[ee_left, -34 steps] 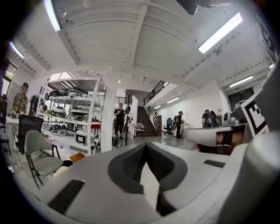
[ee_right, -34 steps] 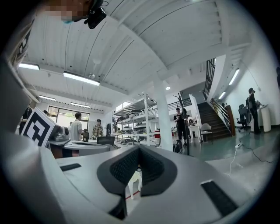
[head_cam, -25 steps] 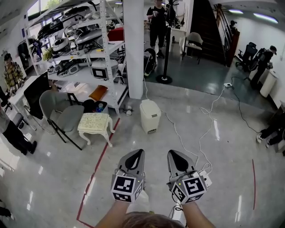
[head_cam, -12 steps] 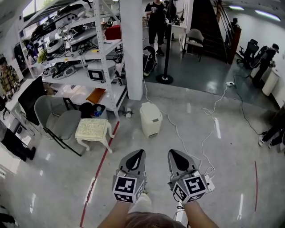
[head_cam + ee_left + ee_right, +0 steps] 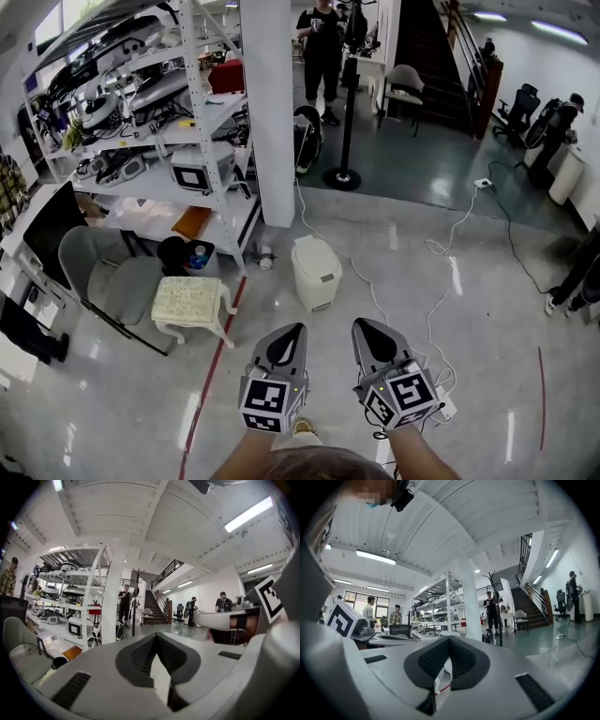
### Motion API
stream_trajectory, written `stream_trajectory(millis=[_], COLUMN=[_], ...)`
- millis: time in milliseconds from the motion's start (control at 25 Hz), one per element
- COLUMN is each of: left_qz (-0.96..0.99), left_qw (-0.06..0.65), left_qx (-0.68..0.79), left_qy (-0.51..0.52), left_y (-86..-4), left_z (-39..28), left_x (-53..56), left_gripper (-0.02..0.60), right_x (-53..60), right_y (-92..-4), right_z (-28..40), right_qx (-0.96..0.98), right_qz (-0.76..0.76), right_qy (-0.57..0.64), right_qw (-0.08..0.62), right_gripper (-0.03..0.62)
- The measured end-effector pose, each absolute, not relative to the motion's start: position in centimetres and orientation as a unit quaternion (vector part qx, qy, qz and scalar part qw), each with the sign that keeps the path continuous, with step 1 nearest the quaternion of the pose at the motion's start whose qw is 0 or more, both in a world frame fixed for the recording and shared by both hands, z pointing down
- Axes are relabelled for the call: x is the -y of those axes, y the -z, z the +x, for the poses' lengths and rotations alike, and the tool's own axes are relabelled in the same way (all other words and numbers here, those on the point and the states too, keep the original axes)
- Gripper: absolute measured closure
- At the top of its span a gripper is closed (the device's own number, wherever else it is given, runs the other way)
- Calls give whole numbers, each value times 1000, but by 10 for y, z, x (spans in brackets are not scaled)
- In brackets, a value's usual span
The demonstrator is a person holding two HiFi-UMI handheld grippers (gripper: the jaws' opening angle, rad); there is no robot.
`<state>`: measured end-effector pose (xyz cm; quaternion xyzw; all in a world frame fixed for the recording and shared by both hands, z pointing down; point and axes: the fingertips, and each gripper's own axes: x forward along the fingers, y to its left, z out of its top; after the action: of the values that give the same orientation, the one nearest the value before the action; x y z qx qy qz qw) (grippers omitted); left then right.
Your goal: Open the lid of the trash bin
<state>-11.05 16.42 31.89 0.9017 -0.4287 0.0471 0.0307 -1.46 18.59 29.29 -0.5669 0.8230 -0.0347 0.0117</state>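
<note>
The white trash bin (image 5: 316,271) stands on the glossy floor beside the white pillar (image 5: 266,112), its lid down. Both grippers are held side by side well short of it, low in the head view. My left gripper (image 5: 291,331) points toward the bin, its jaws meeting at the tips with nothing between them; in the left gripper view the left gripper (image 5: 155,635) shows the same. My right gripper (image 5: 365,326) sits just to its right, also shut and empty, and the right gripper (image 5: 449,638) looks so in its own view. The bin is hidden behind the jaws in both gripper views.
A cushioned stool (image 5: 190,300) and grey chair (image 5: 105,277) stand left of the bin, under metal shelving (image 5: 173,150). White cables (image 5: 439,272) trail over the floor to the right, with a power strip (image 5: 443,406) by my right gripper. A person (image 5: 323,45) stands far back.
The view has advanced toward the bin, and the stool and chair have slid left. Both grippers keep their place in the view, still shut.
</note>
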Motion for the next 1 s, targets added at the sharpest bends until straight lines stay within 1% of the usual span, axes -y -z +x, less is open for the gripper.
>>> stream_trajectory(millis=[440, 1000], left_qz=[911, 914], left_qw=[33, 37], left_qx=[407, 400], left_qy=[-53, -52], left_y=[-325, -330], left_z=[-103, -56], left_x=[-91, 23], left_gripper=[595, 595], right_x=[-115, 2], right_y=[-293, -296], right_z=[5, 52], right_qx=[-804, -806], right_qz=[-593, -591], right_qy=[36, 34], right_qw=[21, 26], right_gripper=[580, 580])
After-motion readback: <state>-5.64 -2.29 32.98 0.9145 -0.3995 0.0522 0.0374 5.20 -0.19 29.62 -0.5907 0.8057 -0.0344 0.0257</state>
